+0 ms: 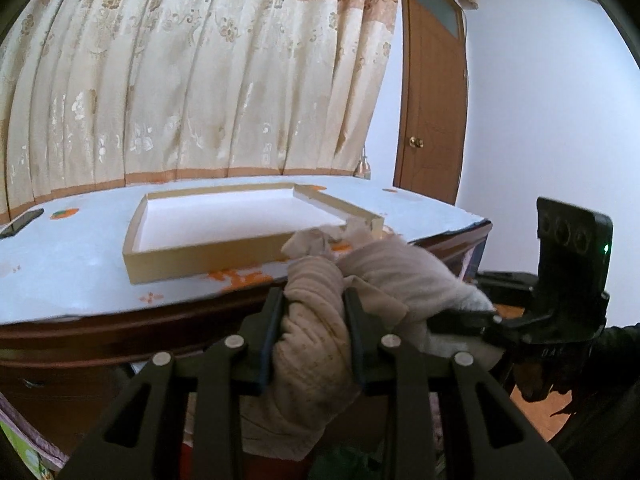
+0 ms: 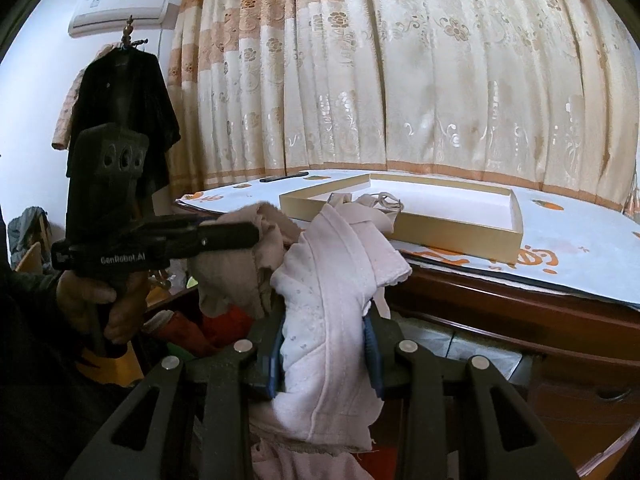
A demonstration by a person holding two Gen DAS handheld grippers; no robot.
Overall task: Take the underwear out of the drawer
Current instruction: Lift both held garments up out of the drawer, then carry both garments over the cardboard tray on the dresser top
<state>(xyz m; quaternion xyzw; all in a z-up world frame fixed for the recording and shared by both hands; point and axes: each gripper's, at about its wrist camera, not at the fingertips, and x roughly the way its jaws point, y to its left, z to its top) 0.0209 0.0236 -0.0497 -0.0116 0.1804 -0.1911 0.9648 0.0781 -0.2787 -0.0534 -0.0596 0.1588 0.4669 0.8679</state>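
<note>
My left gripper (image 1: 314, 300) is shut on a beige, ribbed piece of underwear (image 1: 310, 344), held in the air just before the table's front edge. My right gripper (image 2: 326, 312) is shut on a pale pink padded piece of underwear (image 2: 332, 280), with its straps draped onto the box rim. The two garments touch each other. In the left wrist view the right gripper (image 1: 472, 320) comes in from the right, holding the pink cloth (image 1: 404, 268). In the right wrist view the left gripper (image 2: 236, 236) comes in from the left with the beige cloth (image 2: 228, 276). The open drawer (image 2: 460, 344) lies below, mostly hidden.
A shallow gold-rimmed cardboard box (image 1: 200, 252) with a white inside lies on the table (image 1: 60, 276), which has a pale cloth with orange prints. A phone (image 1: 22, 222) lies at the table's far left. Curtains hang behind. A wooden door (image 1: 434, 100) stands at right. Red and green clothes (image 2: 224, 324) lie below.
</note>
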